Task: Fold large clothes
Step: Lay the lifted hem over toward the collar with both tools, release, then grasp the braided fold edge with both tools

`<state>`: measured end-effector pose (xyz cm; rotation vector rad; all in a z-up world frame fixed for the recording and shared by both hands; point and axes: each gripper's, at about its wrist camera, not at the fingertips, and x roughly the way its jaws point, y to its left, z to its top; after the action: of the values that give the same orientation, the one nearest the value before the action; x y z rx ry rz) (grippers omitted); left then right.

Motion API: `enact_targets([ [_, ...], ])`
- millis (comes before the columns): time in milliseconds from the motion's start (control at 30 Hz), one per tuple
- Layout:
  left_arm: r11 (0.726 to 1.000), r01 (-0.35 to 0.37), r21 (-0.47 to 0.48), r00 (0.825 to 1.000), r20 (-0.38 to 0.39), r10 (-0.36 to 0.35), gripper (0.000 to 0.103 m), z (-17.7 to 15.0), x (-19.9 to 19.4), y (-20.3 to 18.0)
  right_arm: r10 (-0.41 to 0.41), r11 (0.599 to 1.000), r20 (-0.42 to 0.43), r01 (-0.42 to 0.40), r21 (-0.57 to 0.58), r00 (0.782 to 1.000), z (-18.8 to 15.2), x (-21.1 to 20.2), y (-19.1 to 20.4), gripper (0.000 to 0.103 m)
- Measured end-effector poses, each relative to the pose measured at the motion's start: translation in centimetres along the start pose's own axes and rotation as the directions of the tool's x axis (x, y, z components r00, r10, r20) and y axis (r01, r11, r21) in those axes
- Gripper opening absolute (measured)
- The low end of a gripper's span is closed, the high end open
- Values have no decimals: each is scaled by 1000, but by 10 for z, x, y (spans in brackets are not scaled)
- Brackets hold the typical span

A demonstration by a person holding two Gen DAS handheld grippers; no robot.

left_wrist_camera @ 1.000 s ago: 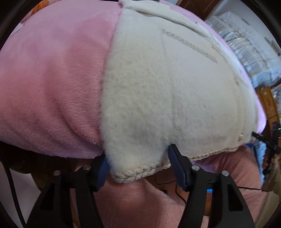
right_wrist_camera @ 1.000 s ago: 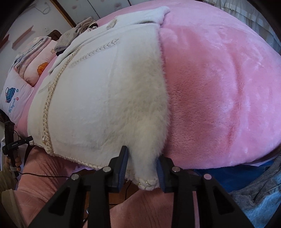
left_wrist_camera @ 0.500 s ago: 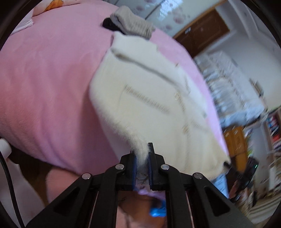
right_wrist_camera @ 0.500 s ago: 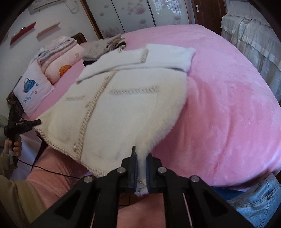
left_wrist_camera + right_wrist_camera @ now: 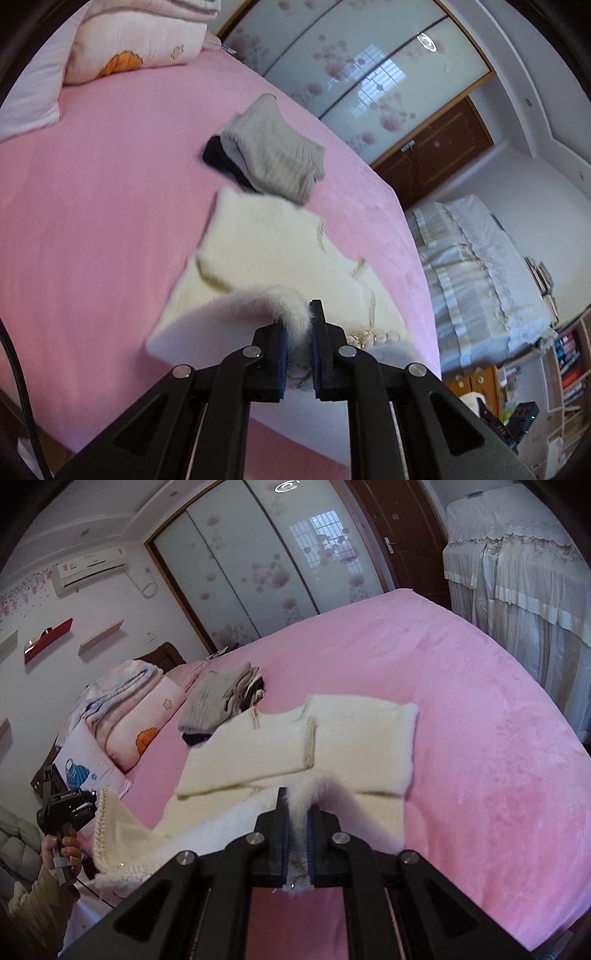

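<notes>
A fluffy cream cardigan (image 5: 266, 251) with gold braid trim lies on the pink bed, its sleeves folded across the chest (image 5: 258, 753). My left gripper (image 5: 297, 336) is shut on one bottom hem corner and holds it lifted above the bed. My right gripper (image 5: 297, 816) is shut on the other hem corner, also lifted. The hem (image 5: 118, 834) hangs in an arc between the two grippers. The left gripper (image 5: 66, 808) shows at the left edge of the right wrist view.
A pile of folded grey and dark clothes (image 5: 269, 155) lies just beyond the cardigan's collar. Pillows and folded quilts (image 5: 122, 716) are at the head of the bed. The pink bedspread (image 5: 498, 738) stretches right. A lace-covered cabinet (image 5: 480, 258) stands beside the bed.
Both grippers closed on the hem corners, then raised them high and carried them forward over the cardigan. The views now look down the bed from above.
</notes>
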<state>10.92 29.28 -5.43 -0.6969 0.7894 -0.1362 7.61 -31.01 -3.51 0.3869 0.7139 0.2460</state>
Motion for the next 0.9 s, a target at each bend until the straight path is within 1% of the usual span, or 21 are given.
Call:
enact_targets([
  [133, 997, -70, -16, 997, 34, 70, 8, 48, 42, 0, -34, 994, 1, 33, 106, 999, 38, 45, -22, 6],
  [200, 995, -102, -16, 994, 46, 103, 8, 67, 69, 0, -75, 988, -3, 74, 134, 997, 53, 75, -34, 6],
  [267, 992, -124, -17, 991, 41, 124, 8, 85, 97, -2, -96, 982, -12, 97, 165, 995, 63, 101, -46, 6],
  [333, 989, -150, 16, 988, 22, 150, 8, 99, 130, -7, -113, 971, -37, 118, 208, 993, 70, 133, -59, 6],
  [367, 986, -164, 29, 986, 8, 164, 8, 101, 145, -8, -129, 968, -51, 137, 212, 990, 71, 149, -63, 6],
  [400, 981, -189, 49, 982, -1, 189, 9, 100, 160, -8, -150, 964, -73, 162, 212, 986, 71, 164, -67, 6],
  [433, 972, -225, 72, 974, -16, 227, 10, 99, 177, -7, -170, 958, -107, 189, 217, 980, 71, 181, -72, 7],
  [467, 958, -270, 93, 961, -44, 275, 13, 100, 196, -5, -185, 952, -141, 213, 219, 973, 69, 195, -75, 8],
  [500, 953, -289, 95, 952, -72, 296, 15, 99, 207, 0, -202, 946, -179, 239, 219, 963, 68, 208, -79, 9],
  [533, 950, -301, 82, 944, -116, 309, 21, 100, 220, 7, -209, 945, -195, 249, 214, 958, 67, 214, -82, 9],
  [567, 949, -308, 68, 938, -143, 315, 29, 100, 225, 14, -211, 946, -198, 251, 203, 957, 67, 216, -83, 11],
  [600, 952, -301, 55, 940, -153, 306, 35, 100, 226, 19, -199, 953, -191, 235, 190, 961, 67, 215, -83, 12],
  [633, 957, -287, 47, 945, -148, 291, 49, 102, 225, 23, -182, 959, -184, 215, 183, 966, 67, 213, -85, 13],
  [667, 961, -272, 43, 952, -136, 275, 66, 104, 221, 26, -159, 965, -179, 191, 181, 971, 68, 209, -87, 15],
  [700, 965, -260, 42, 958, -118, 263, 72, 107, 216, 27, -137, 968, -176, 169, 184, 975, 68, 206, -89, 20],
  [733, 969, -245, 39, 965, -88, 247, 77, 112, 208, 28, -132, 970, -165, 161, 182, 977, 70, 200, -91, 28],
  [767, 974, -222, 38, 972, -65, 224, 78, 115, 200, 28, -140, 970, -145, 165, 180, 980, 72, 194, -93, 49],
  [800, 979, -202, 42, 978, -53, 204, 78, 118, 197, 29, -125, 971, -109, 145, 191, 986, 74, 183, -96, 61],
  [867, 979, -188, 76, 981, -31, 191, 80, 123, 192, 29, -96, 976, -65, 107, 190, 993, 79, 172, -97, 61],
  [900, 973, -198, 117, 979, -31, 203, 80, 124, 193, 26, -105, 980, -59, 113, 162, 993, 81, 171, -95, 61],
])
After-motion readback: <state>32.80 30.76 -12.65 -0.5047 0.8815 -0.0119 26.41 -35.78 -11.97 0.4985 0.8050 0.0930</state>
